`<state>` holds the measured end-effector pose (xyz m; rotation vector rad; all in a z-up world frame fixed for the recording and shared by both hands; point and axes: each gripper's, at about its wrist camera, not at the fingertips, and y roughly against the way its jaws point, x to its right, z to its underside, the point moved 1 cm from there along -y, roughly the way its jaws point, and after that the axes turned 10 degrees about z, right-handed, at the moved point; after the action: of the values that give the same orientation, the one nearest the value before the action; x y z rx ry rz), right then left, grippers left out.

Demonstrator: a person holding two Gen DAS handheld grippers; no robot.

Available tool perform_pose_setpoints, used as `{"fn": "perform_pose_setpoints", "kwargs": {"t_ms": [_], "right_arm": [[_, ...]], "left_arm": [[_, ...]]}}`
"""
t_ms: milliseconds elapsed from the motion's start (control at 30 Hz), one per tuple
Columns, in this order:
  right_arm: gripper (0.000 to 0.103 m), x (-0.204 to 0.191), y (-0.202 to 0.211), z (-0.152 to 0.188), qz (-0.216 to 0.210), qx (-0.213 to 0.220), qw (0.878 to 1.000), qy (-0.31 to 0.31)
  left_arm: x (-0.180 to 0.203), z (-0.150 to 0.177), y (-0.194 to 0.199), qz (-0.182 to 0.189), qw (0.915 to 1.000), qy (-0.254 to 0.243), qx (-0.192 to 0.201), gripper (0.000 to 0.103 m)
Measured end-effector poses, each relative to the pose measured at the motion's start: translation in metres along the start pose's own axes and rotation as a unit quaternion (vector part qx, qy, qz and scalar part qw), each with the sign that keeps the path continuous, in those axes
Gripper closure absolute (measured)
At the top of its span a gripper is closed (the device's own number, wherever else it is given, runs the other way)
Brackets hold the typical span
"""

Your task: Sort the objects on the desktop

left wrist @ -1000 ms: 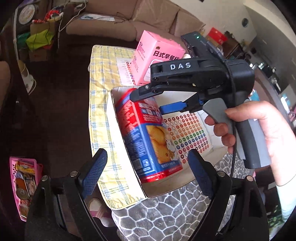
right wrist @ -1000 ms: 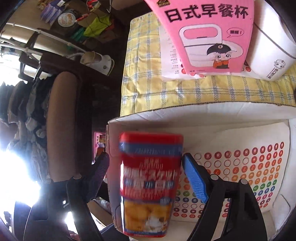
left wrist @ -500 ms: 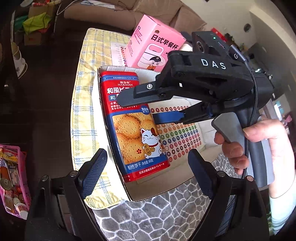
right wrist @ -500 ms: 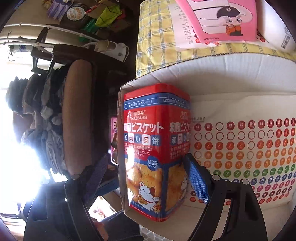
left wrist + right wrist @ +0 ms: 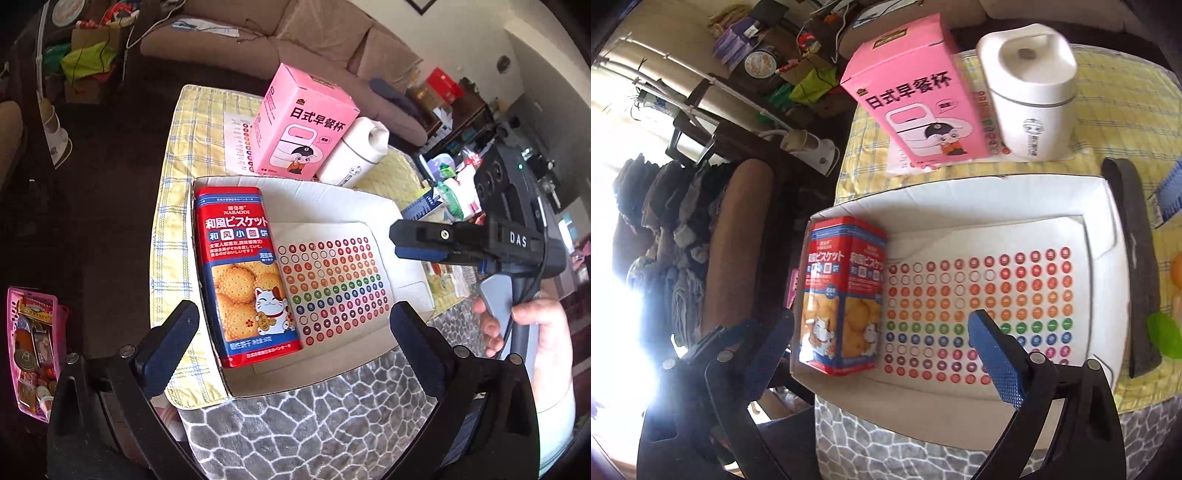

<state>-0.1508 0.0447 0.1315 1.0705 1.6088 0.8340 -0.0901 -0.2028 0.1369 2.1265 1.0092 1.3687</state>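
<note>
A red and blue biscuit tin (image 5: 245, 277) lies at the left end of a white cardboard box (image 5: 332, 195), also in the right wrist view (image 5: 844, 299). A sheet of coloured dot stickers (image 5: 332, 288) covers the box floor (image 5: 979, 310). My left gripper (image 5: 291, 343) is open and empty, near the box's front edge. My right gripper (image 5: 882, 354) is open and empty, raised above the box; it also shows at the right of the left wrist view (image 5: 417, 243), apart from the tin.
A pink carton (image 5: 303, 125) and a white lidded container (image 5: 354, 155) stand behind the box on a yellow checked cloth (image 5: 181, 206). A grey patterned mat (image 5: 314, 424) lies in front. A dark strip (image 5: 1137, 266) lies right of the box. A pink basket (image 5: 33, 350) sits on the floor.
My right gripper has let go of the biscuit tin and pulled back to the right. The tin has gone from tilted to lying in the box's left end. The left gripper drew back slightly.
</note>
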Motion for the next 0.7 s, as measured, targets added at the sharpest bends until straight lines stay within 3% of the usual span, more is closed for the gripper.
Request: {"fn": "perform_pose_setpoints", "kwargs": {"t_ms": [267,700], "right_arm": [[0.000,0.045,0.041,0.032,0.043,0.035,0.998,0.020],[0.000,0.140,0.102,0.083,0.101,0.095,0.990,0.016]], "left_arm": [[0.043,0.004,-0.016,-0.054,0.9975,-0.044,-0.009,0.000],[0.118,0.011,-0.073,-0.050,0.9948,-0.080,-0.039,0.000]]}}
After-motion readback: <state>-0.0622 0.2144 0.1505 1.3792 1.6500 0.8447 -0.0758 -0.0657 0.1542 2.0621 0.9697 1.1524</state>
